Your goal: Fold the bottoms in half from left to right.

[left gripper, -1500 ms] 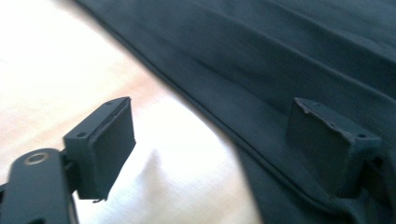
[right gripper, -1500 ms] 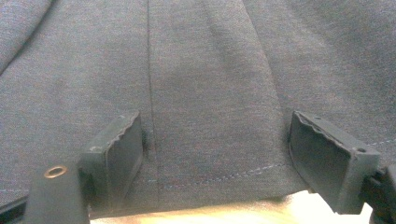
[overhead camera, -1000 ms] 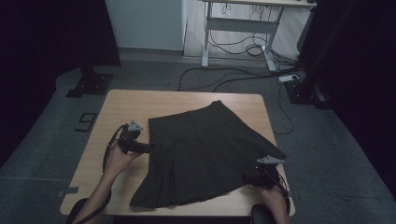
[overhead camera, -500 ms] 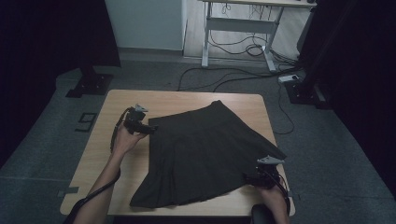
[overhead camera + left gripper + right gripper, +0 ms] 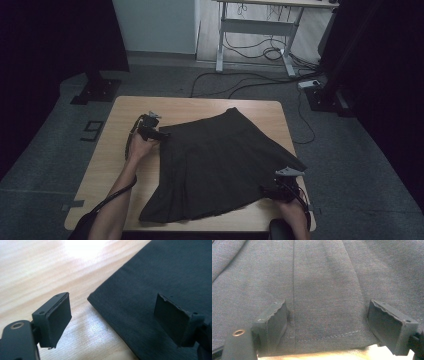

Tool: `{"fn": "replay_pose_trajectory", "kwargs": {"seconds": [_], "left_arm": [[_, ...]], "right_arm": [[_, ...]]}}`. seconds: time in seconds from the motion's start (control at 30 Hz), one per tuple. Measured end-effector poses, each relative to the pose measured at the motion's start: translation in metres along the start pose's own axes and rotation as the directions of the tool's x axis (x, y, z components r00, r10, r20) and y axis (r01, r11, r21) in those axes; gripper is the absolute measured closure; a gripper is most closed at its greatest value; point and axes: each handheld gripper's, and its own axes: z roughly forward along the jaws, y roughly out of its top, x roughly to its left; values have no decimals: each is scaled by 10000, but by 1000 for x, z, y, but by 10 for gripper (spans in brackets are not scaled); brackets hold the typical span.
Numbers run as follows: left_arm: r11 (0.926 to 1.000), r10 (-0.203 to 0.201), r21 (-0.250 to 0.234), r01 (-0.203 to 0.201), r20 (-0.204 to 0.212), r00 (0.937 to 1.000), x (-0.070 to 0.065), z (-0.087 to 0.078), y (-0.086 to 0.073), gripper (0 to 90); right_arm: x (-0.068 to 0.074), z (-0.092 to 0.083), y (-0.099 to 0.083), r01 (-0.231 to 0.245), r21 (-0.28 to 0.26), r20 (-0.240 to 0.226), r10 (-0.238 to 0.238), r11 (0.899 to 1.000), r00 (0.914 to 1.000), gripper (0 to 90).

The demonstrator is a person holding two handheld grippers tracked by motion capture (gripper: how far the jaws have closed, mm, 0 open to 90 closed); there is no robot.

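Room around you dark, edges hard to see. Wooden bench (image 5: 120, 165) pale, smooth. Dark pleated skirt (image 5: 220, 160) lies flat on bench middle. Your left gripper (image 5: 159, 134) released, jaws wide at skirt's waist corner. Your right gripper (image 5: 270, 192) released, jaws wide across stitched hem.

The skirt (image 5: 220, 165) lies spread on the surface (image 5: 110, 165), covering its middle and right part – bare surface stays to the left. The left tongs (image 5: 161, 134) sit at the skirt's far left corner, and the right tongs (image 5: 267, 192) at its near right hem.
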Motion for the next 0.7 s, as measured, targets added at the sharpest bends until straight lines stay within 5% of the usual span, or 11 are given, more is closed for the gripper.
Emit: {"fn": "replay_pose_trajectory", "kwargs": {"seconds": [0.1, 0.27, 0.3, 0.43, 0.7], "left_arm": [[9990, 239, 382, -231, -202, 9995, -1, 9, -5, 140], [9998, -193, 6, 193, 25, 9998, 2, 11, -12, 138], [9984, -538, -174, 542, 187, 9984, 5, 12, -16, 139], [9970, -553, -531, 559, 135, 9984, 4, 11, -21, 133], [9969, -572, -537, 578, 122, 9983, 4, 11, -22, 134]], "right_arm": [[0, 0, 0, 15, 4, -13, -15, 10000, 10000, 162], [0, 0, 1, 27, 85, -73, -27, 10000, 10000, 146], [0, 0, 3, 112, 133, -42, -112, 9998, 9999, 133], [5, -3, 10, 327, -13, 63, -327, 9995, 9994, 133], [36, -3, 34, 997, -359, -987, -1028, 9944, 9898, 127]]}}
